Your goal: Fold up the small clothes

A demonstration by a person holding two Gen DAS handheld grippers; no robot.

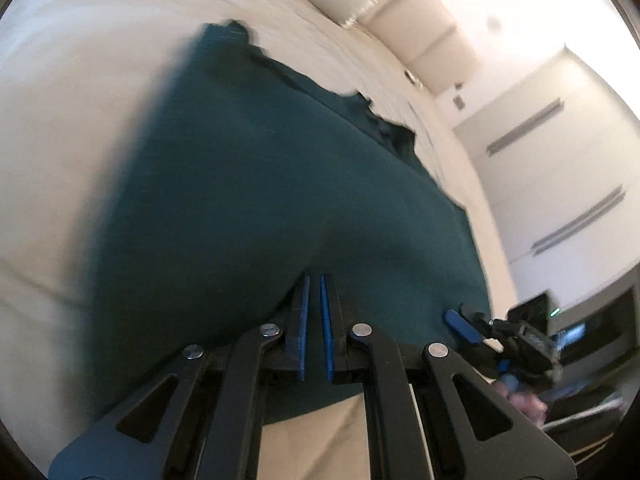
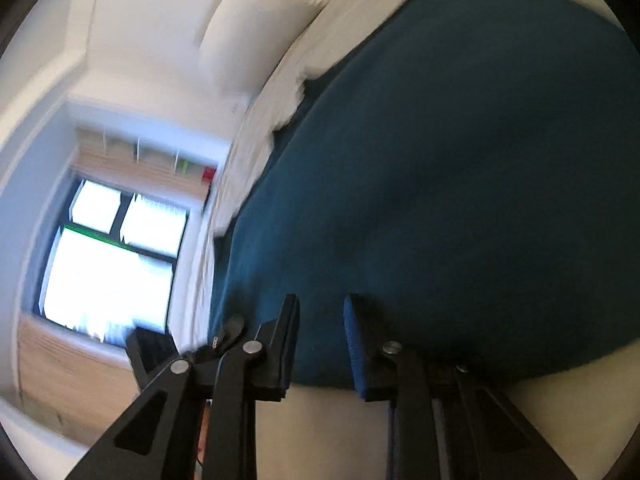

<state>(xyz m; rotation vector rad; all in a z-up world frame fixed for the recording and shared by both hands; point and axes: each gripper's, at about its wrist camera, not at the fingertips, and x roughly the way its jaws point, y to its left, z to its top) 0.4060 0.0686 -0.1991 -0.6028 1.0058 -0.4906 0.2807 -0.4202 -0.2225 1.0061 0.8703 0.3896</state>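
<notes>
A dark teal garment (image 1: 256, 200) lies spread flat on a cream bed sheet (image 1: 80, 120). My left gripper (image 1: 315, 280) is at its near edge with the jaws almost closed on a raised fold of the fabric. The right gripper (image 1: 464, 322) shows at the garment's right edge in the left wrist view. In the right wrist view the same garment (image 2: 460, 180) fills the right half. My right gripper (image 2: 321, 304) is over its near edge with the jaws apart and nothing between them.
A white pillow (image 2: 256, 24) lies at the head of the bed. A bright window (image 2: 108, 264) and a wooden shelf (image 2: 152, 160) are to the left. White walls (image 1: 560, 168) and a dark cabinet (image 1: 600, 320) are to the right.
</notes>
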